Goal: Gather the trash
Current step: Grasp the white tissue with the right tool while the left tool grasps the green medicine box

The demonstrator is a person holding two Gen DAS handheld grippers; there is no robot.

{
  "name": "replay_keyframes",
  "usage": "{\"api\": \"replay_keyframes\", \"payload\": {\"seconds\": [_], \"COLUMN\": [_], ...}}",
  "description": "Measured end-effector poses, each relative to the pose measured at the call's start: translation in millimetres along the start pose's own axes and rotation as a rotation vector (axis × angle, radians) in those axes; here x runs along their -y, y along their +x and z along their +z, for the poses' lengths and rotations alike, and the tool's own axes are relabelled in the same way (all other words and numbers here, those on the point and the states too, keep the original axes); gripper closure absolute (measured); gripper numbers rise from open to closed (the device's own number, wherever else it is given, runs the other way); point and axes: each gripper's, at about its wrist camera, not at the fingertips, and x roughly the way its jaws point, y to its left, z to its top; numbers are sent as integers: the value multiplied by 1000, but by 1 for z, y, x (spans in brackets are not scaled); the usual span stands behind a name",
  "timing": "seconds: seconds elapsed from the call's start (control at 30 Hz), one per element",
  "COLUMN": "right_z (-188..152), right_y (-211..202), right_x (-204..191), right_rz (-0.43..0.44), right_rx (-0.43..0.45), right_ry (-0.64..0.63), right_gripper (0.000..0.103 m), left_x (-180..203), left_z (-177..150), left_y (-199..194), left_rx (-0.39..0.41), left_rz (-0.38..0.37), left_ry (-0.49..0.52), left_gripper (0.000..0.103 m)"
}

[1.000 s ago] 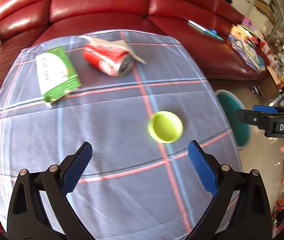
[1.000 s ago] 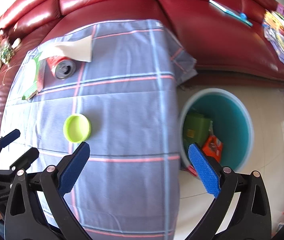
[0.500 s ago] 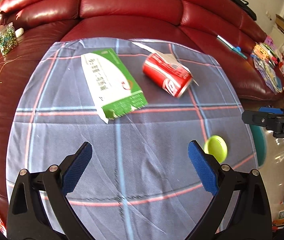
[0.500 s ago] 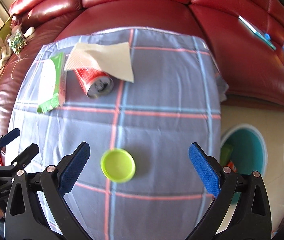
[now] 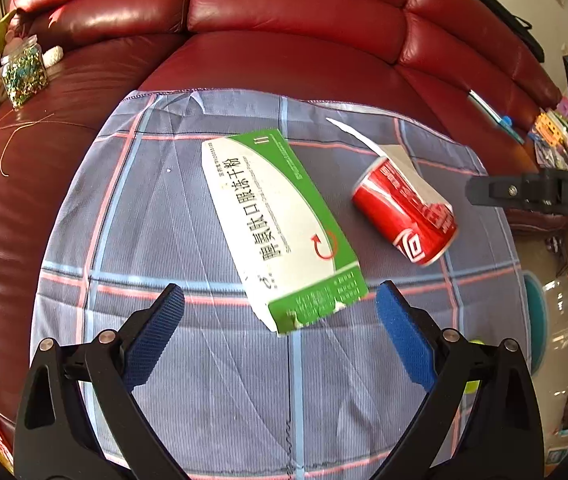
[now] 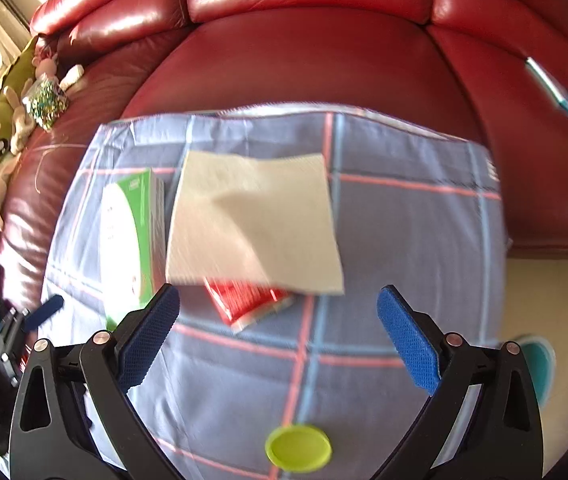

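A green-and-white carton (image 5: 279, 224) lies flat on the checked cloth, its torn near end between the open fingers of my left gripper (image 5: 279, 332). To its right a red soda can (image 5: 404, 216) lies on its side under a paper napkin (image 5: 400, 160). In the right wrist view the napkin (image 6: 255, 220) covers most of the can (image 6: 249, 304), with the carton (image 6: 131, 236) to its left. My right gripper (image 6: 279, 336) is open and empty, just short of the can. A lime green lid (image 6: 299, 452) lies below it on the cloth.
The checked cloth (image 5: 163, 240) covers a small table in front of a red leather sofa (image 5: 284, 40). A teal bin (image 5: 534, 320) stands on the floor to the right, also seen as the bin (image 6: 540, 364). A glitter jar (image 5: 23, 70) and toys sit on the sofa's left.
Both grippers have swung left and forward over the table. The carton now lies between the left fingers; the can and napkin now lie ahead of the right gripper, the lid behind it.
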Motion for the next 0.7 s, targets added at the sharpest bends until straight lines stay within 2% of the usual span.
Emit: {"api": "replay_keyframes", "payload": {"seconds": [0.17,0.37,0.53,0.57,0.67,0.7], "right_z": [22,31,31,30,29,28], "right_y": [27,49,61,64,66,65], "right_x": [-2,1,1,1,0,-2], "right_rz": [57,130,173,175,194,195], "right_rx": [-39,-74,-94,-99,-96,-91], "right_ry": [15,30,35,32,21,12], "right_gripper": [4,5,15,20,27,33], "left_x": [2,1,1,2,5,6], "left_z": [11,19,25,26,29,29], "left_y": [13,28,36,37,42,43], "left_rx": [-9,-23,-35,-37,-44,-46], "left_rz": [8,19,8,6,1,2], "left_ry": [2,11,-6,-4,-3,-1], "left_gripper": [11,11,11,11,11,11]}}
